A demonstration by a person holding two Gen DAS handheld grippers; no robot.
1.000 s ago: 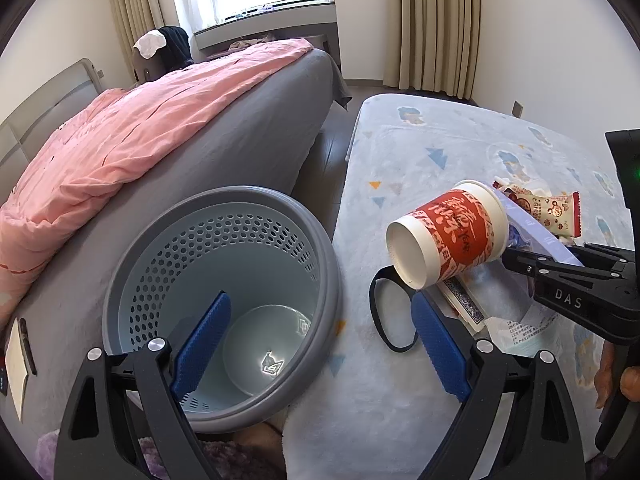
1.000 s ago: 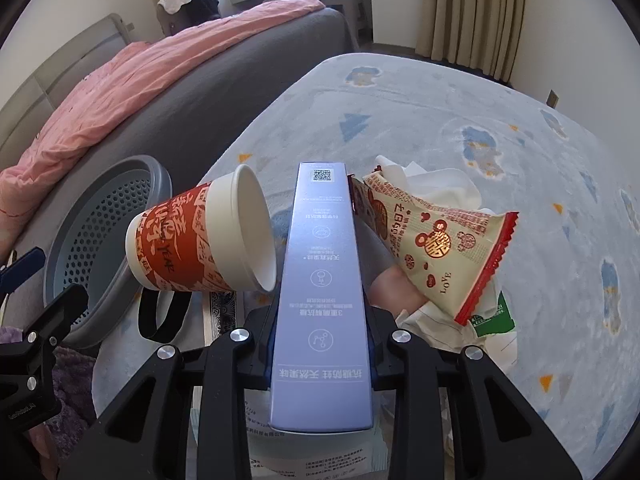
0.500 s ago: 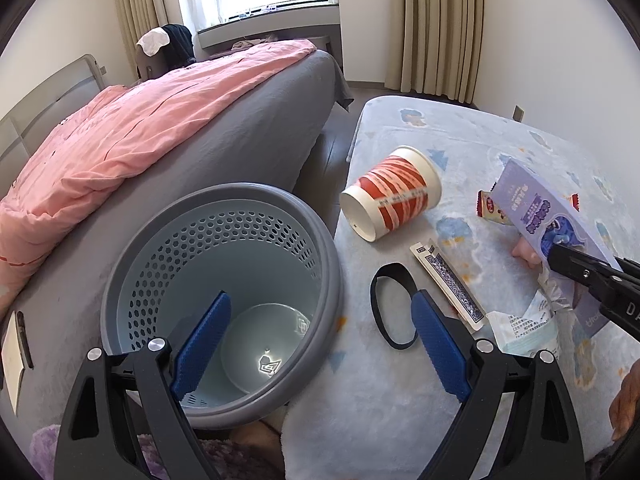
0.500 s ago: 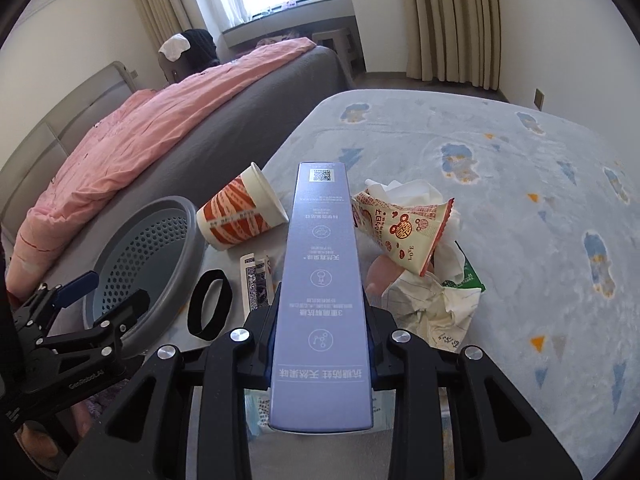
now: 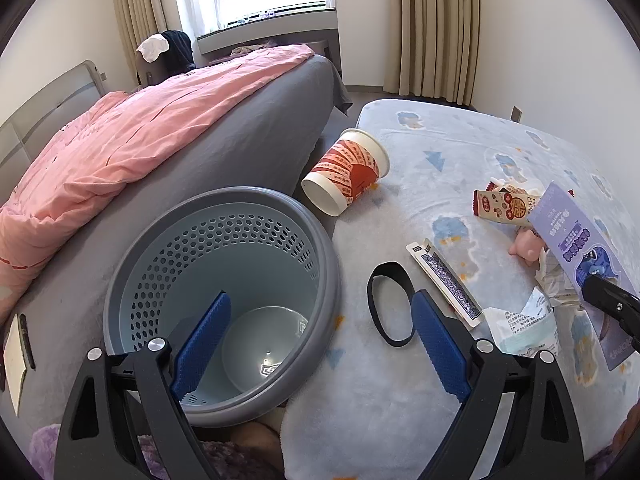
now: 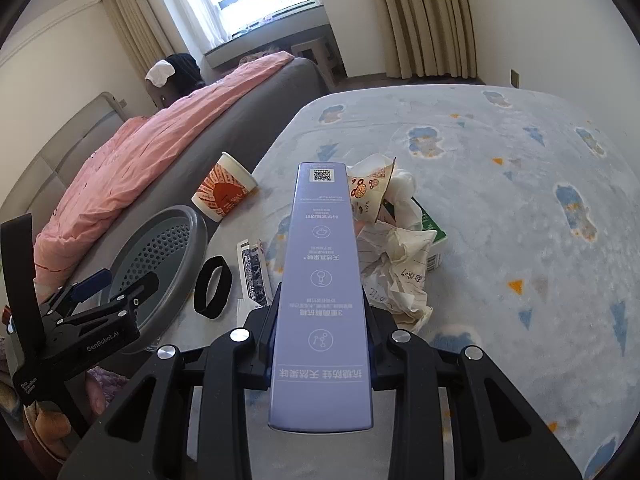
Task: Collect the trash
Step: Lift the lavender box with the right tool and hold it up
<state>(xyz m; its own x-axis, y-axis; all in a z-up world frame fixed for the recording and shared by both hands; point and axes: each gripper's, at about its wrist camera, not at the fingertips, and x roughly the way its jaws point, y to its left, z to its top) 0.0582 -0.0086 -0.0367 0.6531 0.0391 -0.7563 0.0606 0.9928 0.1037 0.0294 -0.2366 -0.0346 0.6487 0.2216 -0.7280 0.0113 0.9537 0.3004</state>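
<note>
My right tongs (image 6: 320, 344) are clamped on a long lilac box (image 6: 322, 280), gripped low on its sides so it points straight ahead, lifted clear of the blanket (image 6: 520, 208) and well apart from the bin (image 5: 224, 300) that I judge it is bound for. The bin, a grey perforated basket, stands off the blanket's edge beside the bed (image 5: 160, 152); only a clear lid or dish seems to lie at its bottom, though glare makes that hard to tell.

My left tongs (image 5: 320, 344) hold nothing, jaws spread wide, one blue pad over the bin's mouth and the other over the blanket, seemingly waiting.

Just beyond the bin's far rim a red paper cup (image 5: 348, 176) lies on its side at the blanket's edge. Right of the bin lie a black band (image 5: 390, 304) and a flat sachet (image 5: 444, 280); farther right, a snack packet (image 5: 504, 208), crumpled paper (image 6: 396, 268) and a green-and-white carton (image 6: 434, 240) form a heap. The box hides part of that heap from the right camera, and a small pink thing beside the packet is too blurred to name.
</note>
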